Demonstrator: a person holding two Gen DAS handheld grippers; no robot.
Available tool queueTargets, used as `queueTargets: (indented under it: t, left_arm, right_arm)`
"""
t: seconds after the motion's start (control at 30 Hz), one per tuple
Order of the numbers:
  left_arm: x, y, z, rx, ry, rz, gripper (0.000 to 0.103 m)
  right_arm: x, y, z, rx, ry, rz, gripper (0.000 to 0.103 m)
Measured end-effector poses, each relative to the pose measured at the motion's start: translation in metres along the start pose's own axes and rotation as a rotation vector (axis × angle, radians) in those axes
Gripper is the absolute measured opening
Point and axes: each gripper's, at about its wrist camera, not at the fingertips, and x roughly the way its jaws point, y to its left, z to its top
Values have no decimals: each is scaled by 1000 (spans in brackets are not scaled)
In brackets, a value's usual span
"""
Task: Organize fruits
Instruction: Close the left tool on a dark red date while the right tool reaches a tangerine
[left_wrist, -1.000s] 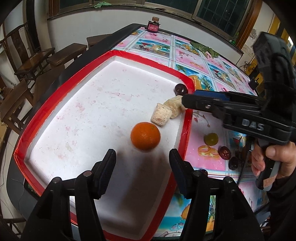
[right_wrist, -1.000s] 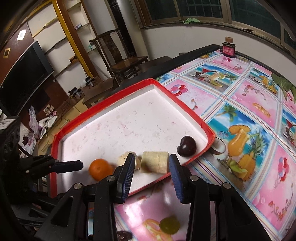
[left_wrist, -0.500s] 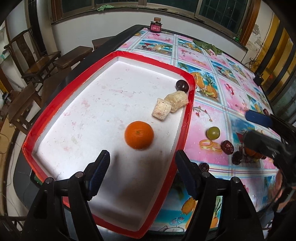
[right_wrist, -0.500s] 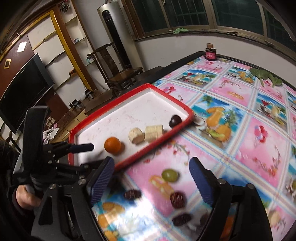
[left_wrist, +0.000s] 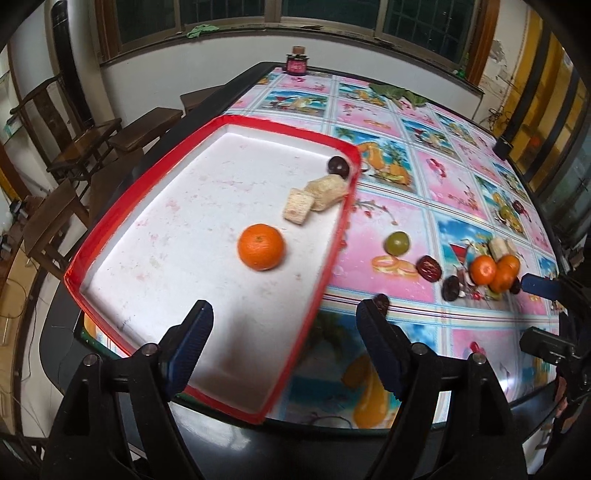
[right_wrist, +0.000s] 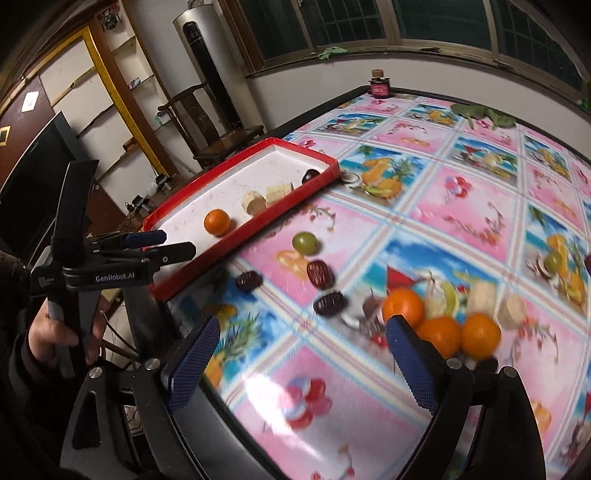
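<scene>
Fingers of both grippers spread apart, empty; a glossy round orange (left_wrist: 261, 246) sits in the red-rimmed tray (left_wrist: 334, 254).

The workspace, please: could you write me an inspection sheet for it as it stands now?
Surface: table under a fruit-print cloth.
Job's things: red tray holds one orange, two pale chunks and a dark fruit. On the cloth: green grape, three dates, three oranges, two pale chunks.
Clutter: small jar and green leaves at the far edge.
Grippers: left gripper open, empty, over the tray's near end; right gripper open, empty, near the oranges.
Cables: some on the floor beyond the tray.
Surroundings: wooden chairs, windows, shelves.
</scene>
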Motion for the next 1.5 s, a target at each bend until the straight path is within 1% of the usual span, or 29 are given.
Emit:
queueTargets:
  t: [0.23,0.4,0.5,0.6,0.67,0.7,0.73,0.8,0.93,1.07,1.13,1.2,1.27,1.3,1.37,1.47,1.5]
  left_arm:
    - [1,-26,-1,72,16,-22,80]
    - [3,-40,-4,95,31,-37,80]
    - [3,-49,-9,113,40,-58,80]
    - [3,-59,-13,139,42,-77,80]
    - [5,-64,-14,152,43,-94,80]
    - [7,-66,-14,153,47,-103,80]
    - [9,-68,-14,152,50,-114,80]
    - [13,-70,-14,150,54,-128,80]
    - [24,-73,-10,140,72,-152,80]
    - [35,-75,-7,135,85,-148,79]
    - [41,-75,-7,129,92,-155,72]
    - [46,-75,-6,128,103,-155,47]
    - [51,-75,-7,131,113,-151,34]
    - [50,-75,-7,138,105,-145,30]
    - [51,-75,-6,140,108,-156,27]
    - [51,-75,-6,140,109,-161,27]
    - [51,-75,-6,138,110,-163,27]
  right_arm:
    - [-5,-5,-12,16,9,-17,92]
    - [-10,-10,-13,17,5,-29,92]
    - [-15,-19,-15,17,-4,-72,92]
    - [-17,-32,-16,35,-6,-93,88]
    - [-15,-41,-14,46,-4,-107,81]
    - [-13,-45,-12,46,1,-115,74]
    - [-10,-47,-11,42,5,-124,71]
    - [-5,-51,-8,26,14,-134,70]
    - [8,-53,-6,-19,34,-197,67]
    - [14,-54,-5,-47,28,-222,65]
    - [15,-52,-5,-63,23,-238,65]
    - [17,-51,-5,-81,23,-243,65]
    - [18,-51,-5,-97,21,-245,64]
    - [18,-50,-5,-101,22,-245,64]
    - [17,-50,-5,-101,25,-252,61]
    - [19,-49,-6,-114,25,-262,60]
    - [21,-48,-5,-136,26,-275,60]
